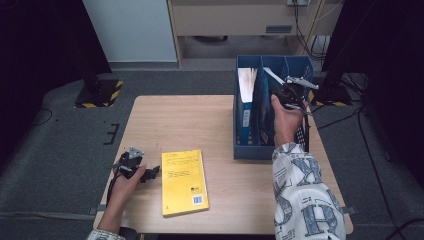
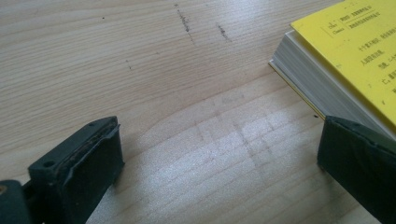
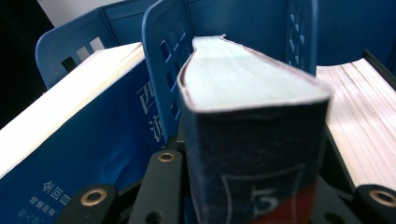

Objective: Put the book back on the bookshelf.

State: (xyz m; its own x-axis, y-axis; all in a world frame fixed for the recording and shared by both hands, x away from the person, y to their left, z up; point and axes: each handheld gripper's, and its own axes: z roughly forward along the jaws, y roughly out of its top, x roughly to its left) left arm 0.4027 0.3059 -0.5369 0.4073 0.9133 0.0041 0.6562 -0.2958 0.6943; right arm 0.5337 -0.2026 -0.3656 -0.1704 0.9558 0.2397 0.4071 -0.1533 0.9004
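- Resting low at the lower left of the high view, the left gripper [image 1: 150, 173] lies on the wooden table [image 1: 200, 120], its jaws spread wide with only bare wood between them; the left gripper view shows one pad [image 2: 95, 158] at lower left and the other at lower right.
- Just right of it, lower centre, a yellow book [image 1: 183, 181] lies flat, cover up; in the left gripper view its corner sits just beyond the right-hand jaw, and whether they touch cannot be told.
- Farther up, right of centre, the right gripper [image 1: 285, 95] is held over the blue file rack [image 1: 252, 150], which stands on the table's right side.
- In the right gripper view, its jaws are clamped on the spine end of a dark blue book [image 3: 252, 121], held upright in the rack's middle compartment.
- A blue-covered book [image 3: 93, 140] stands in the slot to the left, and another book's pale pages [image 3: 359, 116] show at right.
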